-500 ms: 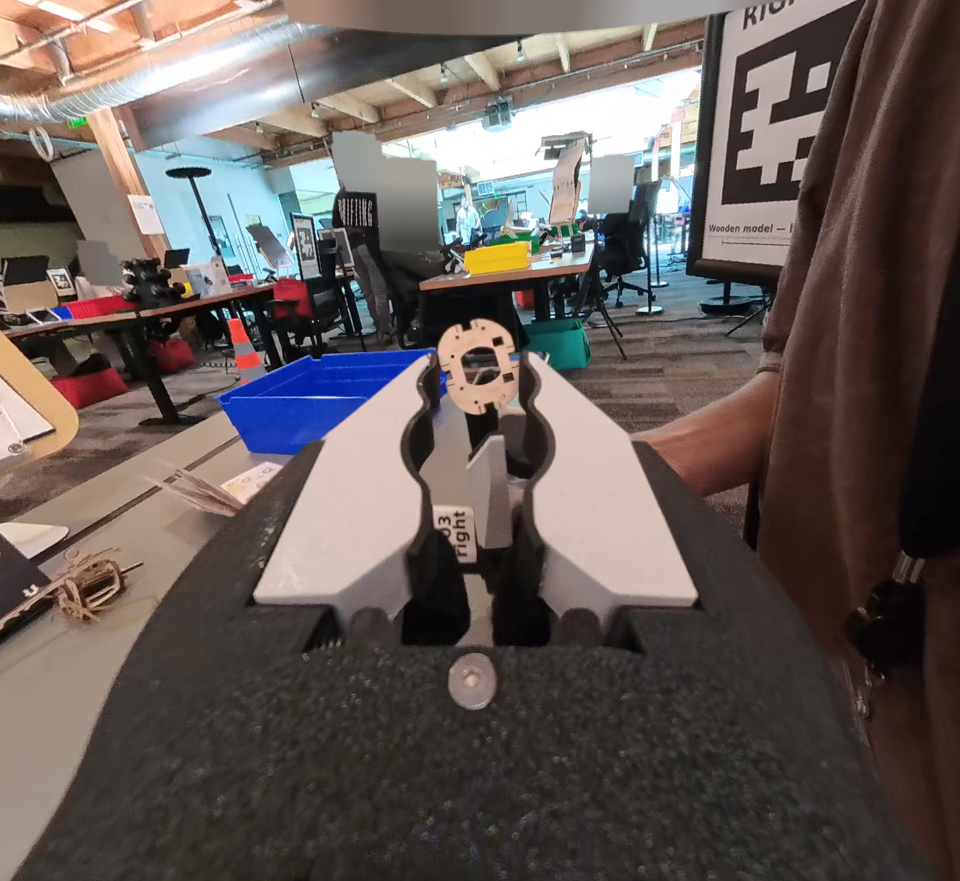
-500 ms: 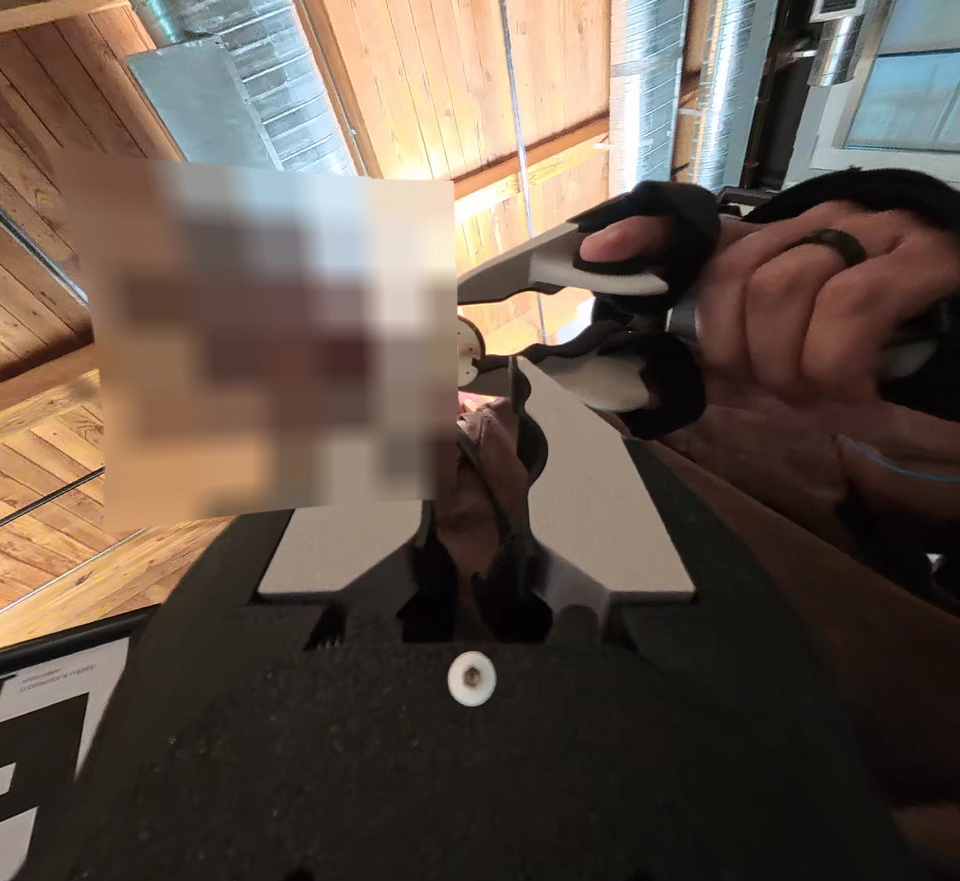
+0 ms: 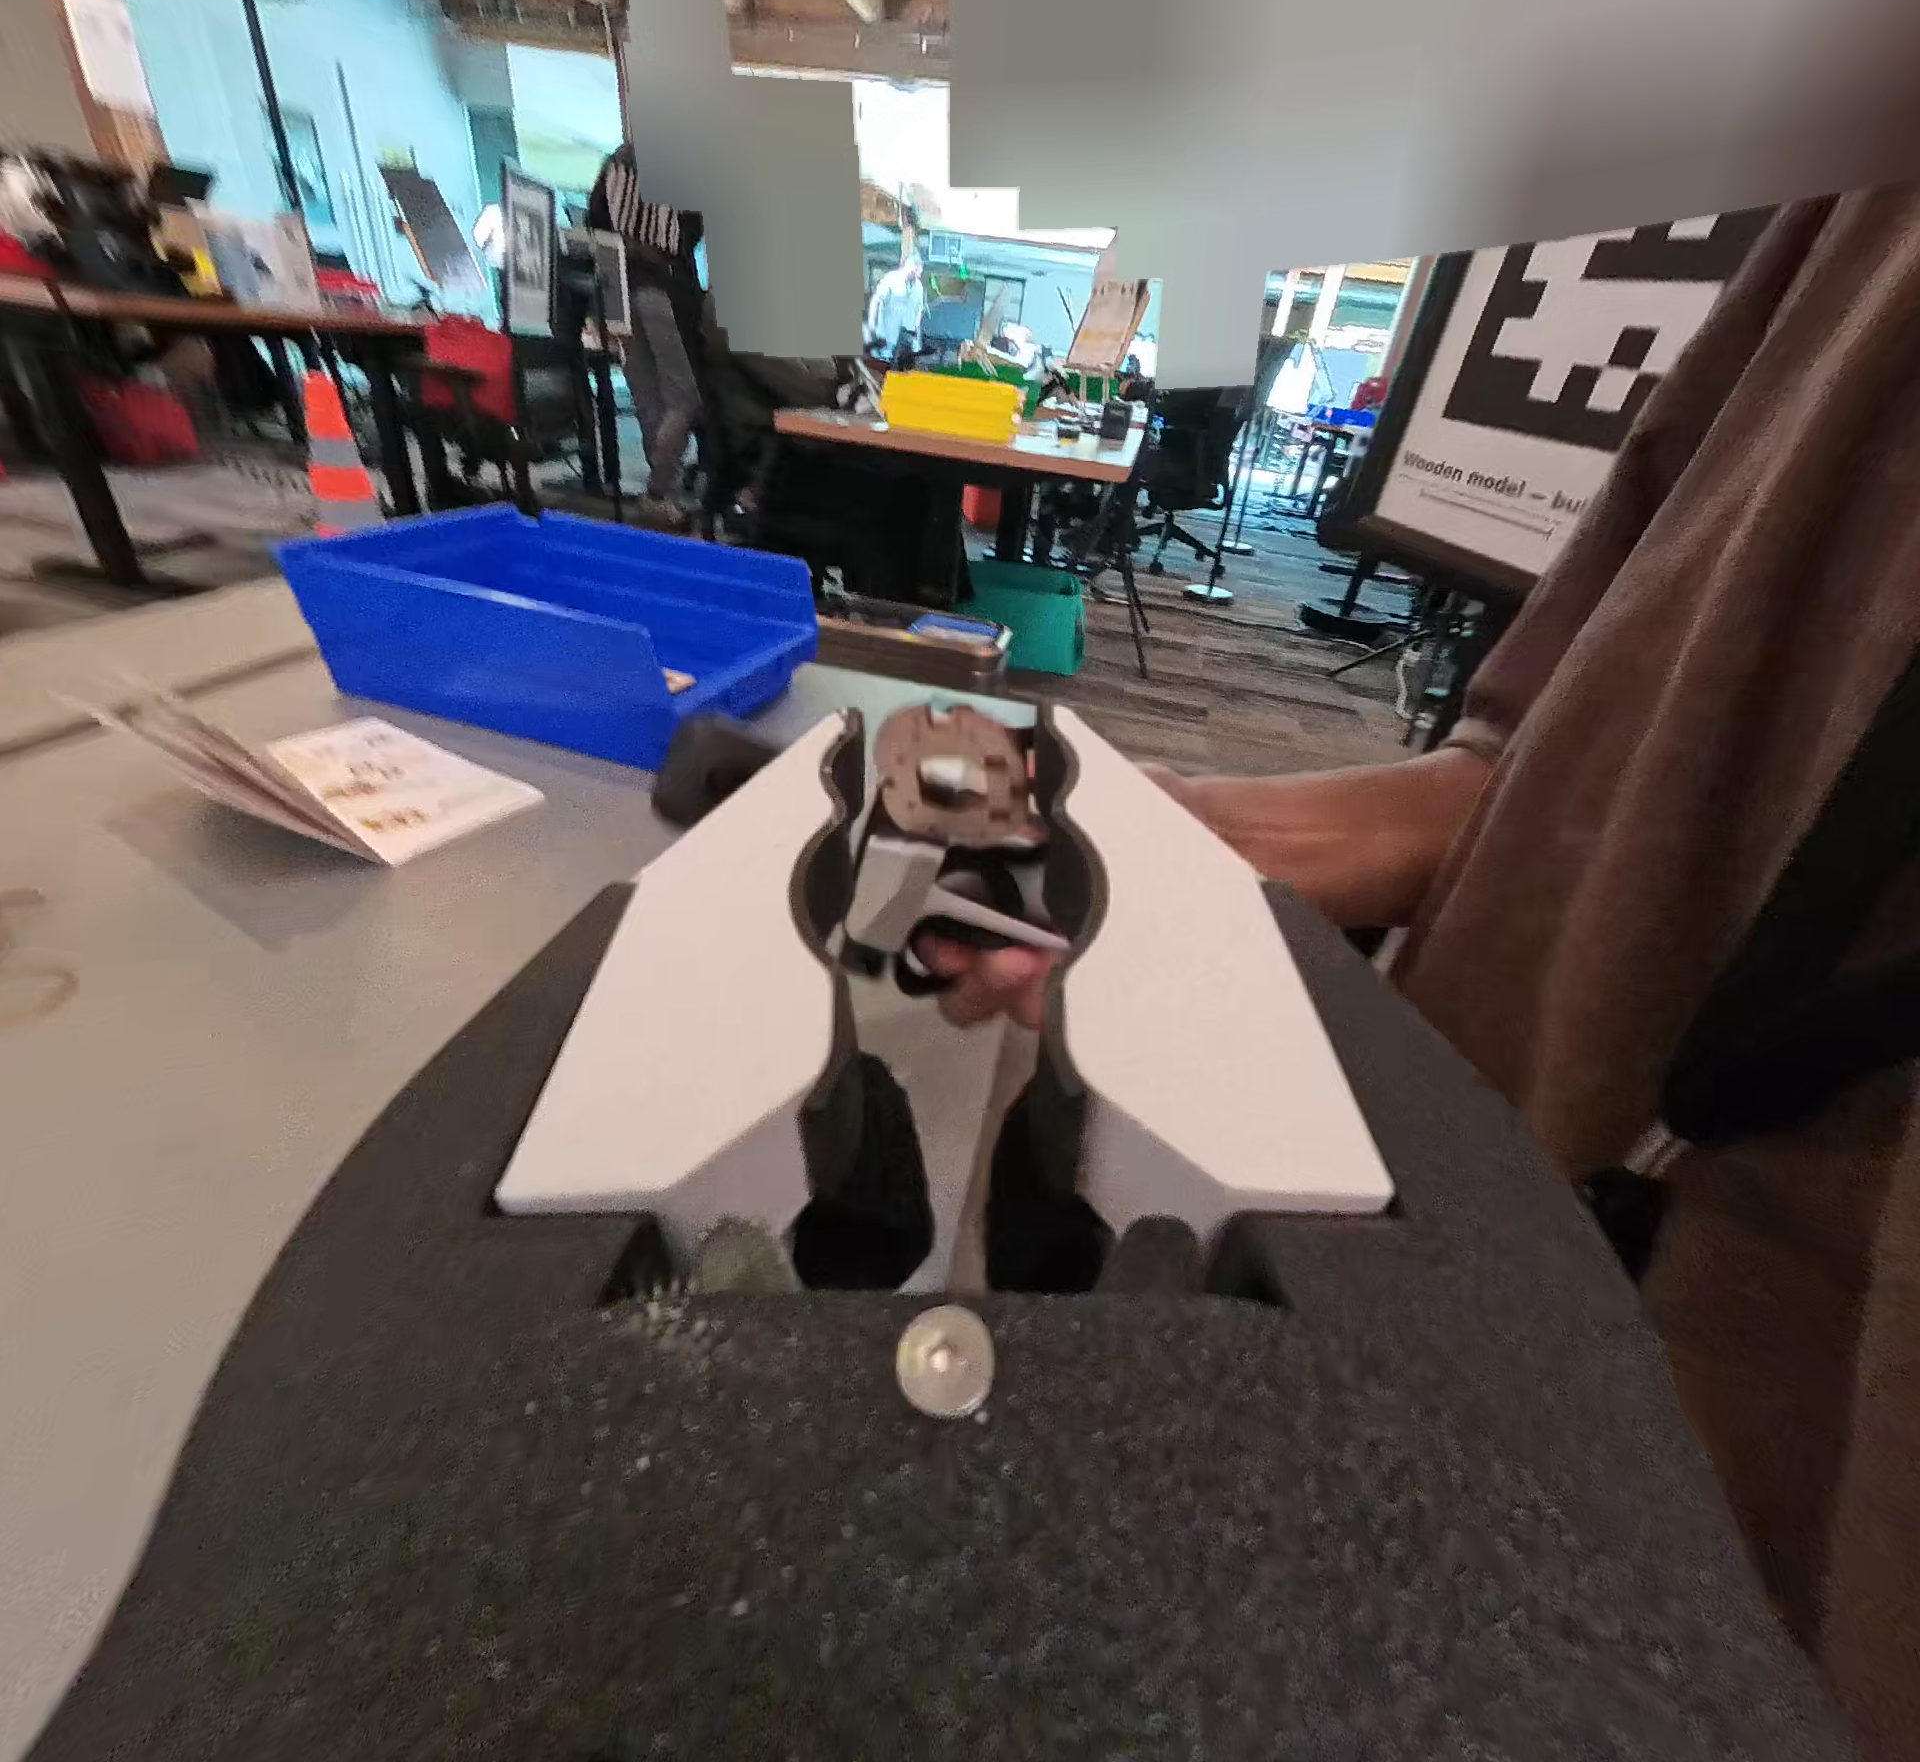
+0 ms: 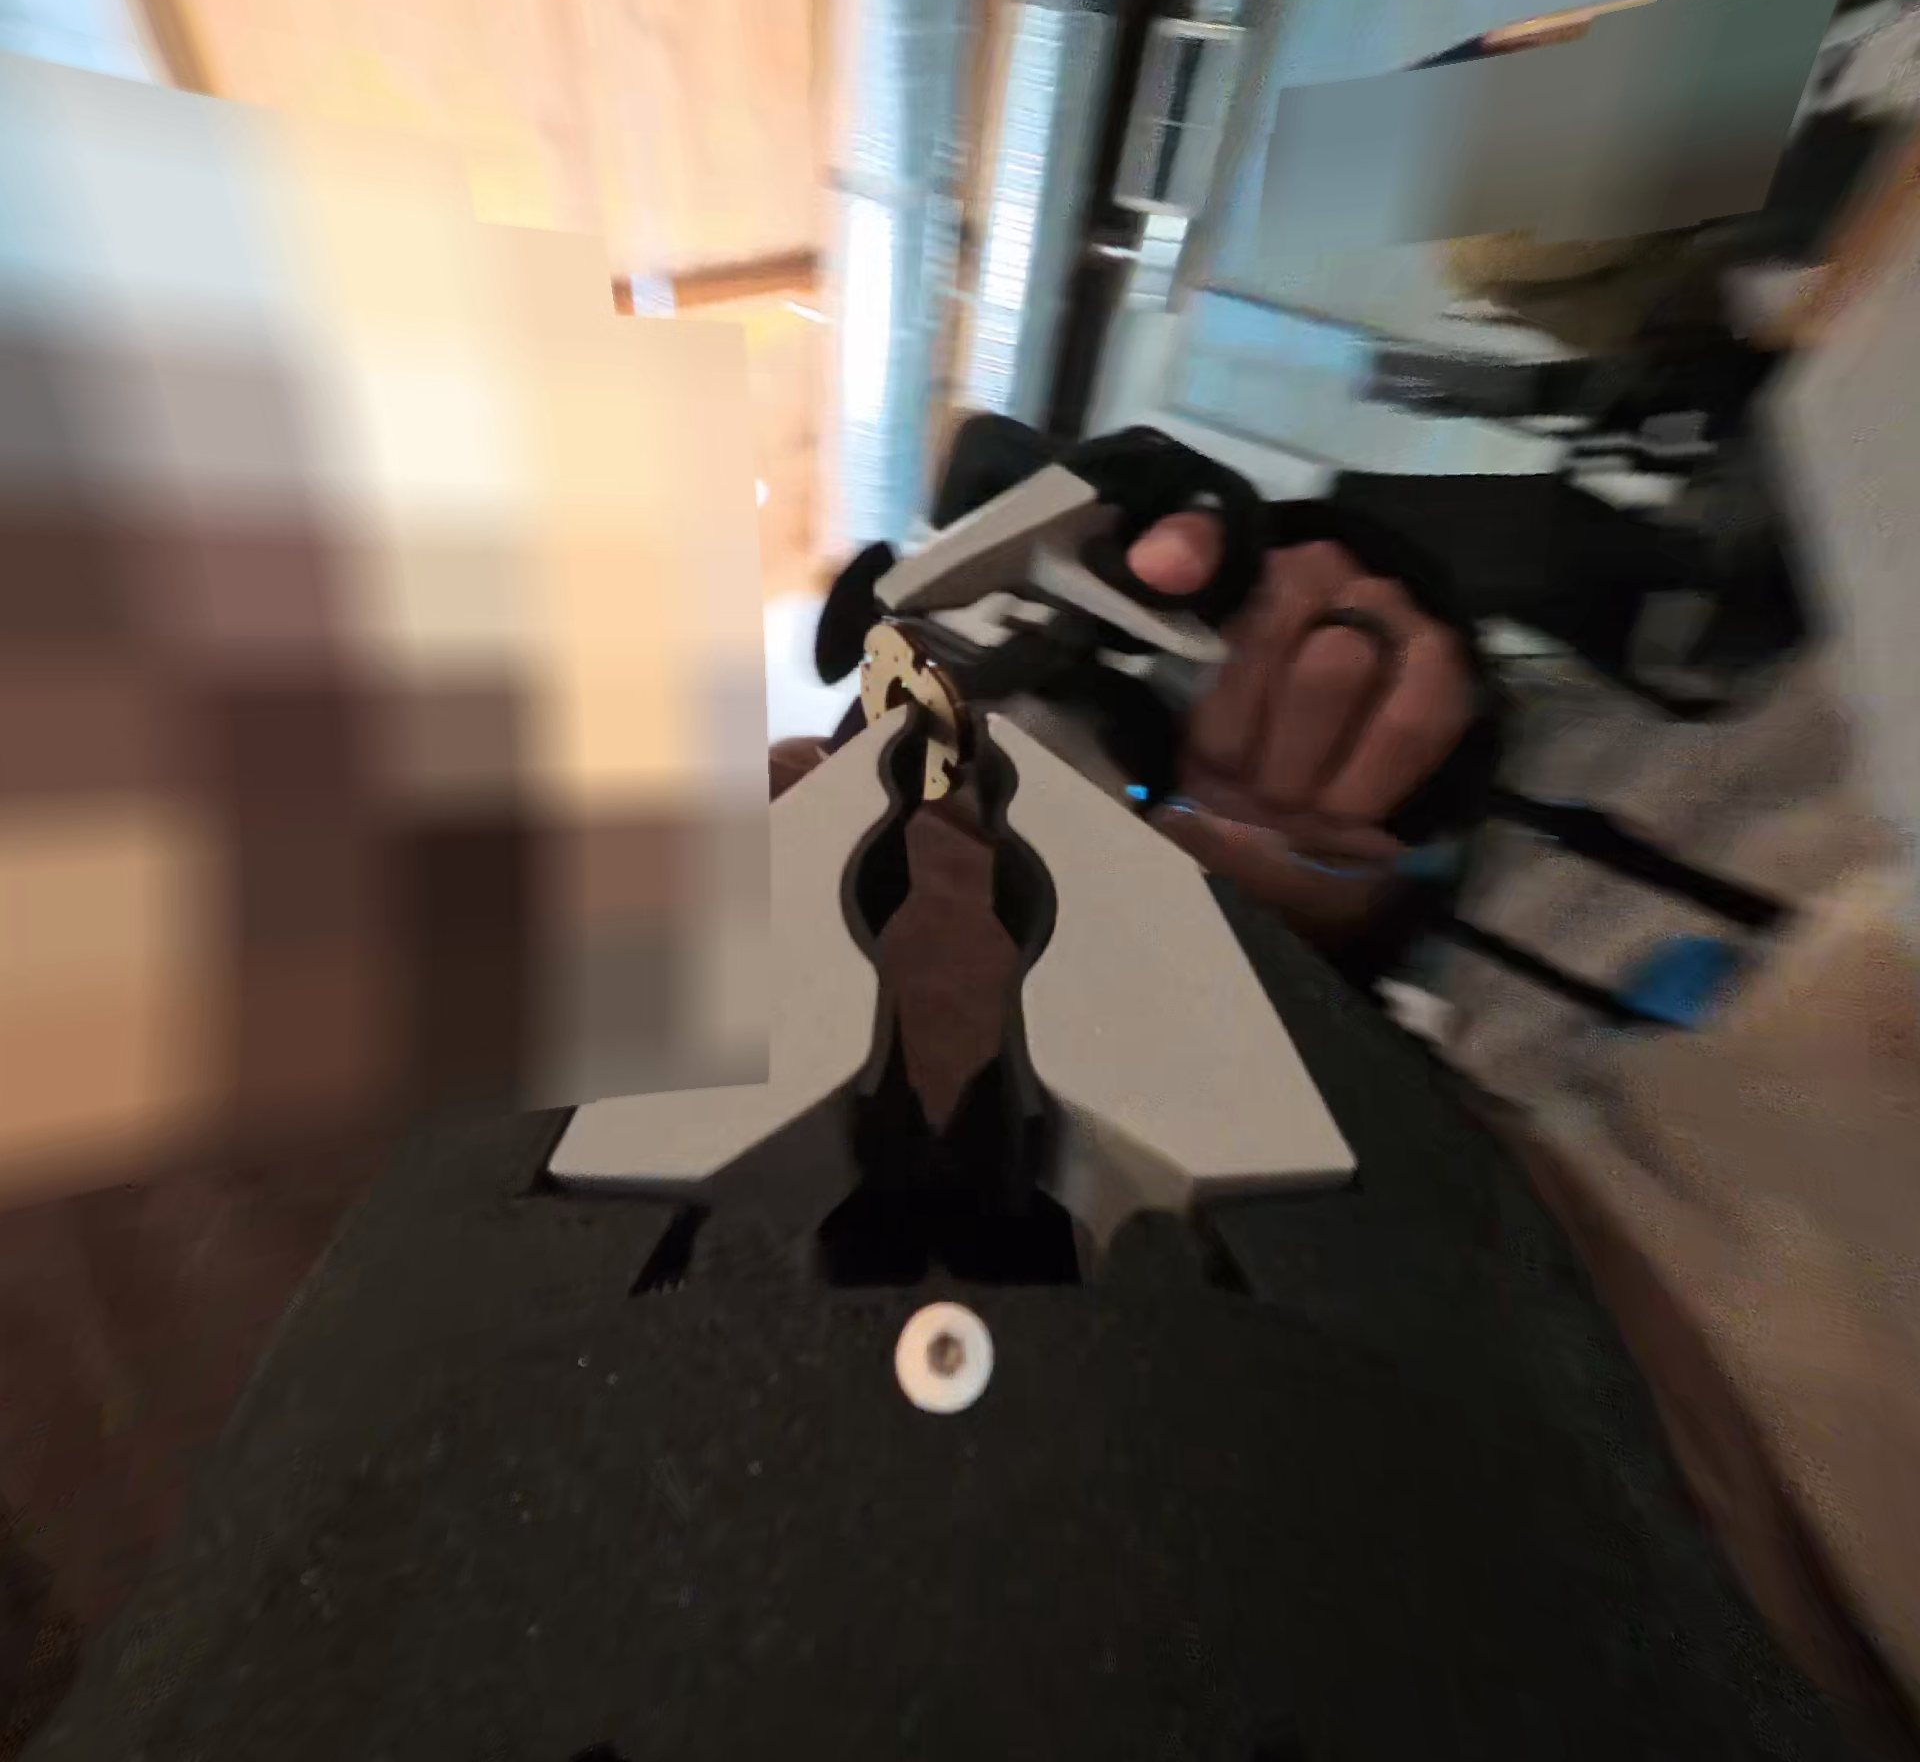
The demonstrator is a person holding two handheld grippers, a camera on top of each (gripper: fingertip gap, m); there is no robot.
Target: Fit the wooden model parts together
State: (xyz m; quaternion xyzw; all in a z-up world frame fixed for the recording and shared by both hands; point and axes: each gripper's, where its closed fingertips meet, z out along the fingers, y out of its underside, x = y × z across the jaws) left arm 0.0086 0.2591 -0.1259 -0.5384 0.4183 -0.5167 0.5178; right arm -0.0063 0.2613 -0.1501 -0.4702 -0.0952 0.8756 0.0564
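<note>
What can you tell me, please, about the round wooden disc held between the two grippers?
The wooden disc is a thin, flat, pale plywood ring with a shaped central opening and small slots and notches around its edge. It is held in the air, above the table, at the tips of the left gripper, whose jaws pinch its rim. The right gripper closes on it too, seeing it nearly edge-on. Motion blur hides finer detail.

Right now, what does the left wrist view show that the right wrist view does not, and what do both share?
Only the left wrist view shows the grey table, the blue plastic bin and the folded paper booklet. Only the right wrist view shows the wooden ceiling and the person's hand gripping the left gripper. Both show the round, notched wooden disc between the left gripper's and the right gripper's tips.
</note>
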